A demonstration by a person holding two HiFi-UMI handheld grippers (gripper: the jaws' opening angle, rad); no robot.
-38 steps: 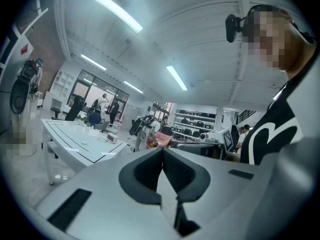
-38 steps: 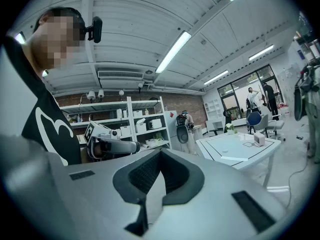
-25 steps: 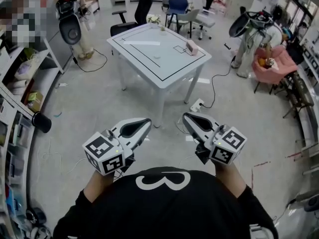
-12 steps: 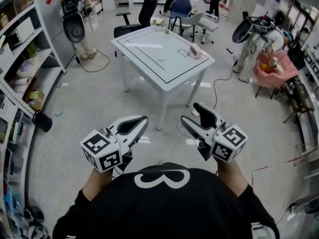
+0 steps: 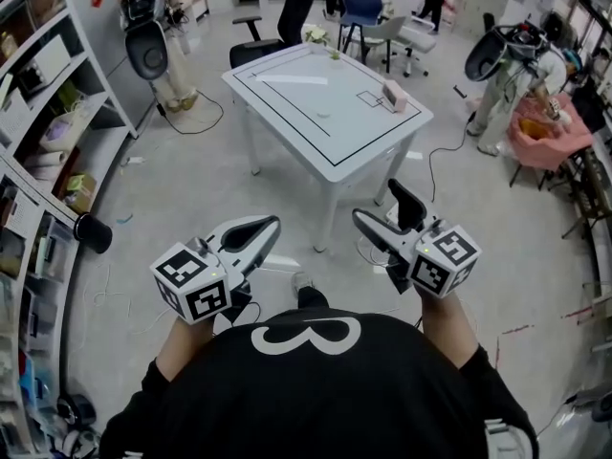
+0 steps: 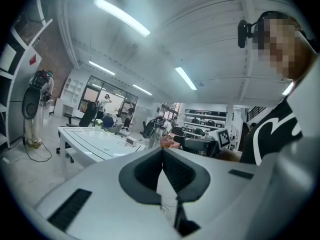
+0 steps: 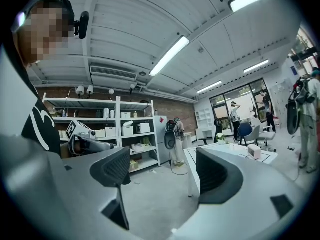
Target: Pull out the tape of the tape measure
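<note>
The left tool is pressing its jaws together, empty; the right tool is gaping empty, jaws just opening, desk ahead.

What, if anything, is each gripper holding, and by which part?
Nothing. Left gripper shut, empty; right gripper has just been opening, nothing between its jaws.

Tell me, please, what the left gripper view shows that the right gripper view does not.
Only the left gripper view: the left gripper, its jaws shut together with nothing between them, and a pink seat far behind. Only the right gripper view: the right gripper, whose jaws have just been opening and stand wide apart with nothing between them, and boxes on the shelves. Both: the white table with a small pale box on it.
</note>
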